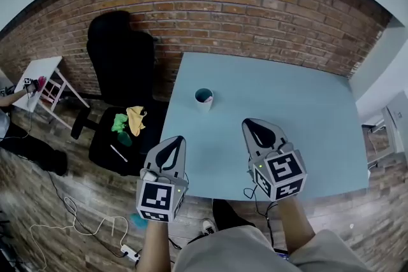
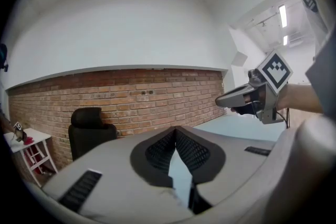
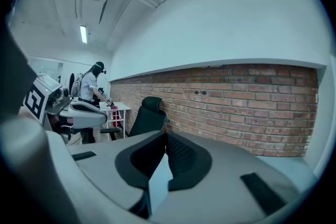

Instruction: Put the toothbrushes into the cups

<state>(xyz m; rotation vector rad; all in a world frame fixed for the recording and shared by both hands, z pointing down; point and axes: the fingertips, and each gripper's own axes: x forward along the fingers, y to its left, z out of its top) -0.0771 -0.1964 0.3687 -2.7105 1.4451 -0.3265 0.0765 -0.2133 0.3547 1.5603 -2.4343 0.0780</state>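
Head view: L gripper (image 1: 179, 139) and R gripper (image 1: 247, 123) hovering over near edge of smooth blue table (image 1: 306, 105). Both jaws pressing tip to tip, carrying nothing. Small white cup (image 1: 204, 99) sitting ahead, between them. Thin white stick, prob. a toothbrush (image 1: 118, 153), lying on black chair (image 1: 121, 60) seat, left of L gripper. Judging it light, stiff, slick plastic; take mid-handle.
L gripper view: ribbed dark pads touching, empty.
R gripper view: same.
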